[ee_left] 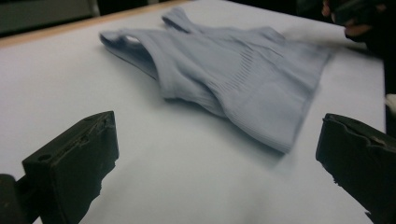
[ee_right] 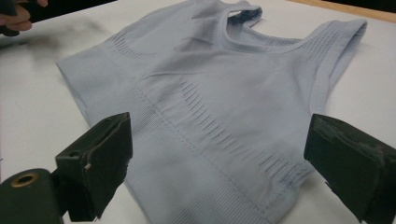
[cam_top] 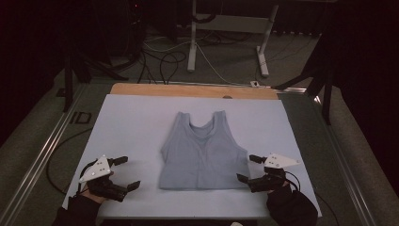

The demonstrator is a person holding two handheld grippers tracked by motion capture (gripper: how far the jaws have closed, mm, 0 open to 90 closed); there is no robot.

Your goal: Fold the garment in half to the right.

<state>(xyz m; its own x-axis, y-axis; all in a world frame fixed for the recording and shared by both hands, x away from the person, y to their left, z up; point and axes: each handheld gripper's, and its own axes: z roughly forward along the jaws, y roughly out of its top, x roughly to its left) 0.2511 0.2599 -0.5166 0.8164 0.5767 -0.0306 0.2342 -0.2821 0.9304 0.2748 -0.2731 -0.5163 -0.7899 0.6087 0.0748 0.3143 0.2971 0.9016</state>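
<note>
Lying flat on mat (cam_top: 131, 122): tank top (cam_top: 203, 153) | flanking it, spread wide, empty: left gripper (cam_top: 126, 173), right gripper (cam_top: 250, 168) | likely next: closing on hem corners, probably folding.

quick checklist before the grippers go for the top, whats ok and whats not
1. Tank top lies flat, straps away from the person: ok.
2. Left gripper jaws open, holding nothing: ok.
3. Right gripper jaws open, holding nothing: ok.
4. Right gripper near the hem corner: ok.
5. Left gripper near the top: not ok, it stands well off on the white sheet.
6. Back layer free of folds: cannot tell.
</note>
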